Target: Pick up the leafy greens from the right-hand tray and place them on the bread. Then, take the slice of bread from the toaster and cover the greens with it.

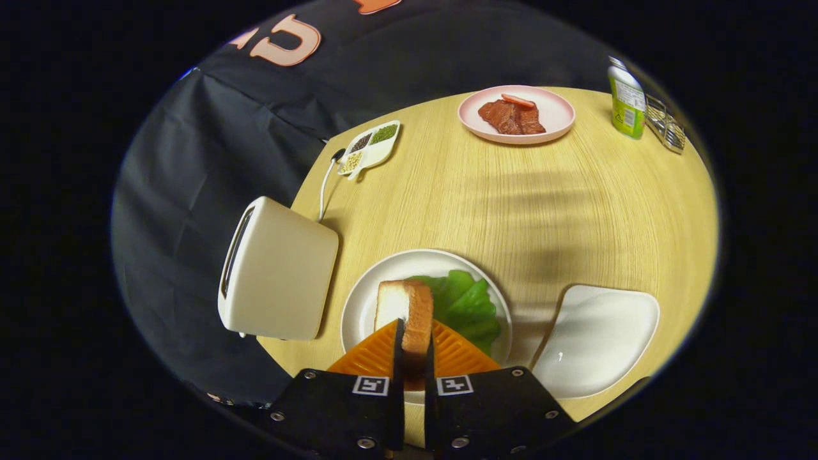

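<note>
Between the two fingers, the claw [414, 358] pinches a slice of bread [405, 313] held on edge, both fingers pressing its faces. Just beyond the fingertips, under the slice, sits a round white plate [364, 300] with the leafy greens [470, 306] lying on it; whatever lies beneath the greens is hidden. Left of the plate, a cream toaster [278, 275] stands at the edge of the desk [511, 198], its cord running toward a small divided dish [370, 148] of grains. Right of the plate rests a white tray [597, 338] with nothing on it. Well beyond, a pink plate [556, 115] carries pieces of meat [511, 117], with a green bottle [626, 101] and a wire rack [666, 124] further right.
</note>
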A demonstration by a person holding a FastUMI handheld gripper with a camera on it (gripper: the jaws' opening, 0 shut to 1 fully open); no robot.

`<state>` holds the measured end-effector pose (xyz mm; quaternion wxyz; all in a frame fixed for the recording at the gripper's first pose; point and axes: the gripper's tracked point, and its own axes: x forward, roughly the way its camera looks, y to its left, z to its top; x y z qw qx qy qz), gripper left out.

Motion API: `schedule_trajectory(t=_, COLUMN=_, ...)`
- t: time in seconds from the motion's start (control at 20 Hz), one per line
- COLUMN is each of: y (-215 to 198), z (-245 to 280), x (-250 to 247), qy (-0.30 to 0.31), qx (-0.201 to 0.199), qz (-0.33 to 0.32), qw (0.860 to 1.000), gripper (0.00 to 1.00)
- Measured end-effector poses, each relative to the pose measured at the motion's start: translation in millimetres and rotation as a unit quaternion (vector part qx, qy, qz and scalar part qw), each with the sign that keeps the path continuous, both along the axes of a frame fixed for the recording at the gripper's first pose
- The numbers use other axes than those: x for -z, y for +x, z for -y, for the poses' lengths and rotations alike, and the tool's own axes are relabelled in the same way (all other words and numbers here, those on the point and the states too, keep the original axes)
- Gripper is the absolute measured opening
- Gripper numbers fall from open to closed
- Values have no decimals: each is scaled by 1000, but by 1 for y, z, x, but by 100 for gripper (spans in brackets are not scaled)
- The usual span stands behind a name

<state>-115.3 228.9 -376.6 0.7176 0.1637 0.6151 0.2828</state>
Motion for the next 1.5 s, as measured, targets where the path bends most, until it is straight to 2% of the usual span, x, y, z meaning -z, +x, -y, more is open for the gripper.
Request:
schedule_trajectory(t=0.05, y=3, z=3, x=4, qy=-7, qx=3, qz=7, qw=1000, gripper=15)
schedule_trajectory(t=0.1, y=4, z=8, x=8, qy=-19, qx=-1, qz=17, qw=1000, gripper=26)
schedule_trajectory(t=0.15, y=7, z=13, x=13, qy=-37, qx=-4, qz=29, qw=999, gripper=30)
schedule_trajectory(t=0.2, y=6, z=22, x=13, qy=-53, qx=-12, qz=43, qw=998, gripper=45)
schedule_trajectory(t=0.3, y=5, z=23, x=5, qy=-52, qx=-16, qz=58, qw=997, gripper=61)
schedule_trajectory(t=0.4, y=11, z=24, x=-5, qy=-44, qx=-3, qz=78, qw=996, gripper=80)
schedule_trajectory(t=0.6, y=38, z=37, x=-43, qy=-32, qx=40, qz=145, qw=988, gripper=97)
schedule_trajectory(t=0.8, y=72, z=60, x=-98, qy=-31, qx=80, qz=228, qw=970, gripper=99)
schedule_trajectory(t=1.0, y=101, z=86, x=-166, qy=-27, qx=131, qz=316, qw=939, gripper=99)
schedule_trajectory(t=1.2, y=125, z=114, x=-231, qy=-36, qx=172, qz=400, qw=899, gripper=99)
schedule_trajectory(t=1.5, y=142, z=153, x=-314, qy=-72, qx=204, qz=508, qw=834, gripper=98)
